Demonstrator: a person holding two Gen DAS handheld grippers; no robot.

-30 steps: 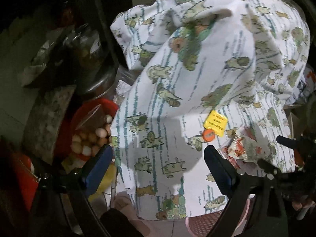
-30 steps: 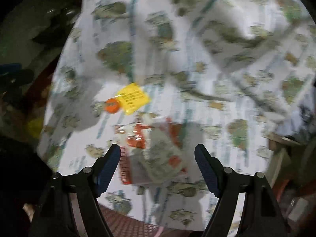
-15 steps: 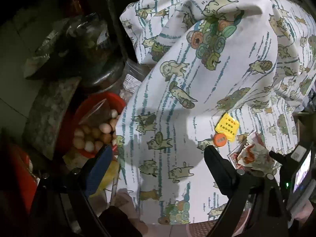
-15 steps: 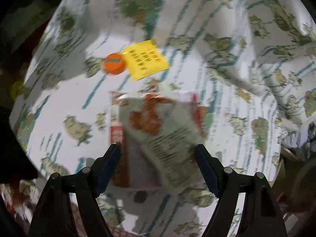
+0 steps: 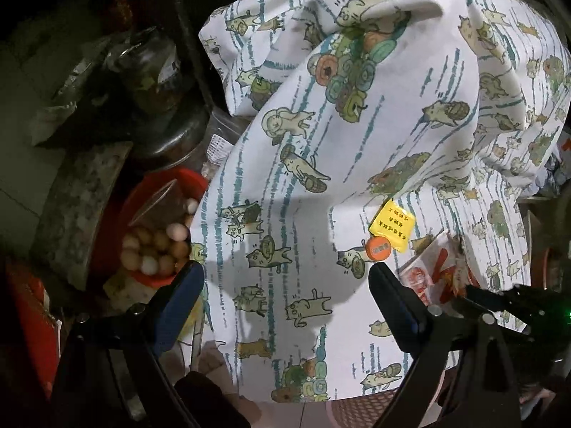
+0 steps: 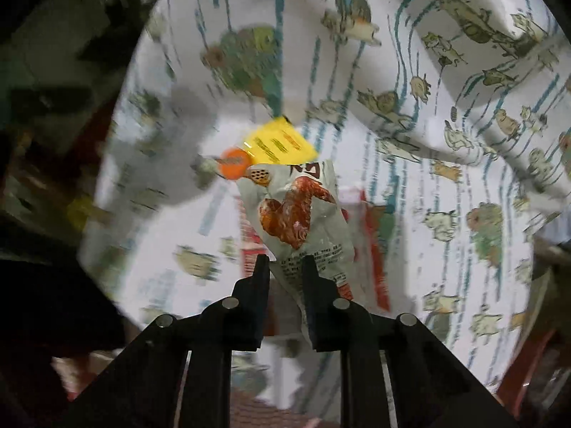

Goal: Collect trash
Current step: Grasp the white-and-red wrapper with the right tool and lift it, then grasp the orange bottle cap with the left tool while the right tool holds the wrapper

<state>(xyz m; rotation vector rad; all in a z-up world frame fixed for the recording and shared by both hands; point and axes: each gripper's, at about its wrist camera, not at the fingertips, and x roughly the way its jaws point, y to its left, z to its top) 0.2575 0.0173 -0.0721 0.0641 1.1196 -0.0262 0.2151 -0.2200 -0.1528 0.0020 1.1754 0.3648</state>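
Right gripper [image 6: 285, 267]: fingers pinched on wrapper [image 6: 296, 214] corner; I judge it may slip. Left gripper [image 5: 285, 296]: wide open, empty.

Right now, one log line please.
right claw: shut on snack wrapper | left claw: open, idle | orange cap, yellow packet: on cloth

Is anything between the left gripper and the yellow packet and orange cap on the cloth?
Nothing visible. The left gripper is open over bare cloth, with the yellow packet and orange cap lying uncovered ahead to its right. The right gripper holds a wrapper beside them.
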